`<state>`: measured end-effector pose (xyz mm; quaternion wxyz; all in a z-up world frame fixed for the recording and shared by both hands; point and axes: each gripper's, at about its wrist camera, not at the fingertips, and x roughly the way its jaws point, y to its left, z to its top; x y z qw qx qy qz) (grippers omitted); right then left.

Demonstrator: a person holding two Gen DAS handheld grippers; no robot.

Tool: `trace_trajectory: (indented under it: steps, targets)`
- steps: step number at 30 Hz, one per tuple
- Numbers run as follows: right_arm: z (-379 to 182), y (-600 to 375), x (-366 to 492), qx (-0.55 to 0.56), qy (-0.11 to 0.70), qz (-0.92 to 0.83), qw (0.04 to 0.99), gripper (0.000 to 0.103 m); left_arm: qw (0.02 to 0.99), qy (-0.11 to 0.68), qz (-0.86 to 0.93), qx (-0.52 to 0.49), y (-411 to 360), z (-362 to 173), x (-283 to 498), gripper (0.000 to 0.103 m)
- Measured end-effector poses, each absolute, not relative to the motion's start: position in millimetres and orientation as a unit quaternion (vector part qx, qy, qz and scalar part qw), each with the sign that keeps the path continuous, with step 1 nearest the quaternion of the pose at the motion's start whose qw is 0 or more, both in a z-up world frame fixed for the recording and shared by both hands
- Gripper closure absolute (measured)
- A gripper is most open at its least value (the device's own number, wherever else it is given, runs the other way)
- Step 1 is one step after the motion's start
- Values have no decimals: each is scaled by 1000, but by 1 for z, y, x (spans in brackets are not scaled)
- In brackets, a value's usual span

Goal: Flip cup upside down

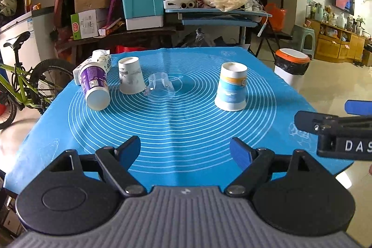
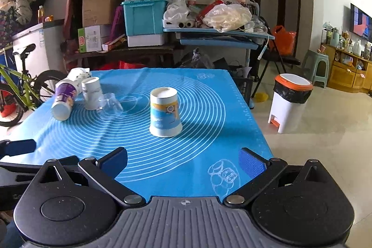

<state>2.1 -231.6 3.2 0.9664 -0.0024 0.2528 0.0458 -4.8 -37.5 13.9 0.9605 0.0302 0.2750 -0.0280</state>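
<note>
A blue and white paper cup (image 1: 230, 87) (image 2: 165, 112) stands upside down on the blue mat (image 1: 176, 122) (image 2: 162, 162). A white paper cup (image 1: 130, 78) (image 2: 92, 93) stands upside down at the left. A clear plastic cup (image 1: 160, 88) (image 2: 111, 106) lies against it. A purple cup (image 1: 94, 87) (image 2: 63, 100) lies on its side at the far left. My left gripper (image 1: 185, 150) is open and empty, near the mat's front edge. My right gripper (image 2: 183, 160) is open and empty, in front of the blue and white cup. It also shows at the right edge of the left wrist view (image 1: 334, 127).
A tissue pack (image 1: 102, 59) lies behind the purple cup. A white bin with an orange rim (image 2: 290, 101) stands on the floor to the right of the table. A bicycle (image 1: 21, 83) stands at the left. Cluttered shelves and boxes stand behind the table.
</note>
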Motion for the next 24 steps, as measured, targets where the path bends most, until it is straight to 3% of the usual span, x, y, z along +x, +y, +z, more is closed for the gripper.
trace_trajectory:
  steps: [24]
  targets:
    - [4,-236,-24,-9,246,51,968,0,963,264,-41,39,-44,12,-16,19]
